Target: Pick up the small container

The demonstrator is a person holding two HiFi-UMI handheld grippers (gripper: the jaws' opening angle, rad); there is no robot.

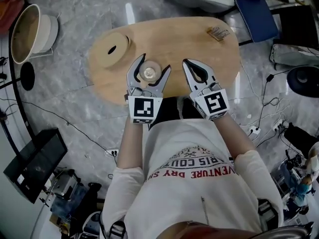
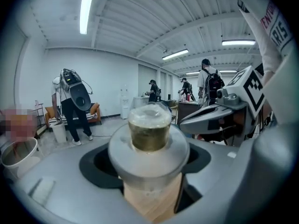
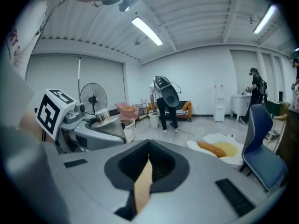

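Note:
The small container point(image 1: 149, 72) is a clear little pot with olive-brown contents and a wide grey collar, standing upright near the front edge of the oval wooden table point(image 1: 219, 59). My left gripper point(image 1: 154, 64) has one jaw on each side of it and is shut on it. In the left gripper view the small container point(image 2: 149, 129) fills the gap between the jaws, its collar against both, with table wood showing below. My right gripper point(image 1: 190, 63) hovers just right of it, jaws shut and empty; the right gripper point(image 3: 148, 149) shows only a sliver of wood between them.
A round wooden disc with a hole point(image 1: 112, 50) lies at the table's left end and a small packet point(image 1: 218, 33) at its far right. A blue chair point(image 1: 256, 16) stands beyond the table, a pale round bin point(image 1: 30, 31) on the floor to the left, and cables lie around.

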